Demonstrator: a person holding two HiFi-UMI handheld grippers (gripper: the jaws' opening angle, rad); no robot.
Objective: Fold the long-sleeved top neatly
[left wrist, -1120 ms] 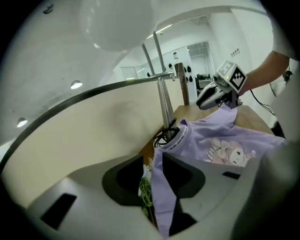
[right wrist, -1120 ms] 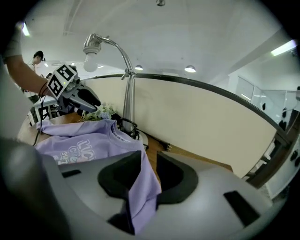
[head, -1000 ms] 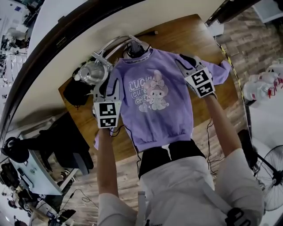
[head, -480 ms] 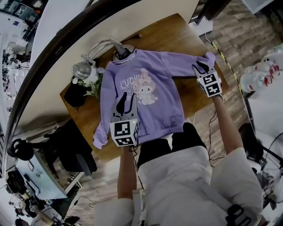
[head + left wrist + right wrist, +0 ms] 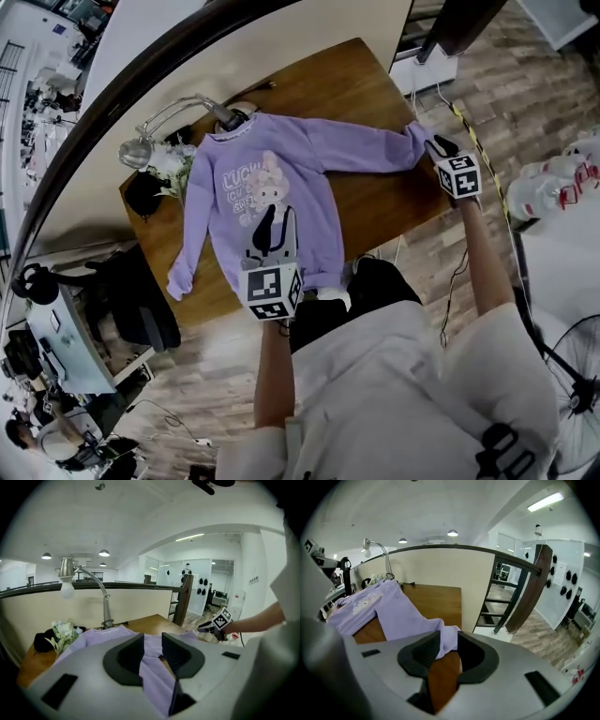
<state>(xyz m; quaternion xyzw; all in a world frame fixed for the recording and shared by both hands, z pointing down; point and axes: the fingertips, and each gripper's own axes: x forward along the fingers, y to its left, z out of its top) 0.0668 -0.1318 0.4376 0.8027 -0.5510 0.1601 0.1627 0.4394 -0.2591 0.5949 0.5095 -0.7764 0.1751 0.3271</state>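
Observation:
A purple long-sleeved top (image 5: pixel 281 187) with a cartoon print lies face up on the wooden table (image 5: pixel 375 206), both sleeves spread out. My left gripper (image 5: pixel 272 223) hovers over the lower middle of its body near the hem. It is open, and purple cloth (image 5: pixel 152 651) shows through the gap below my left gripper (image 5: pixel 152 637). My right gripper (image 5: pixel 434 145) is at the end of the right sleeve, near the table's right corner. Its jaws have just been opening. The sleeve cuff (image 5: pixel 446 641) lies between them at my right gripper (image 5: pixel 449 637), not pinched.
A chrome desk lamp (image 5: pixel 141 150), a bunch of white flowers (image 5: pixel 173 164) and a black object (image 5: pixel 141 192) stand at the table's left end. A railing wall runs behind the table, with stairs (image 5: pixel 492 606) beyond its right edge. The left sleeve (image 5: pixel 183 267) reaches the front edge.
My left gripper has moved from the top's left shoulder to above its hem. My right gripper has travelled out along the right sleeve to the cuff, and that sleeve now lies stretched straight.

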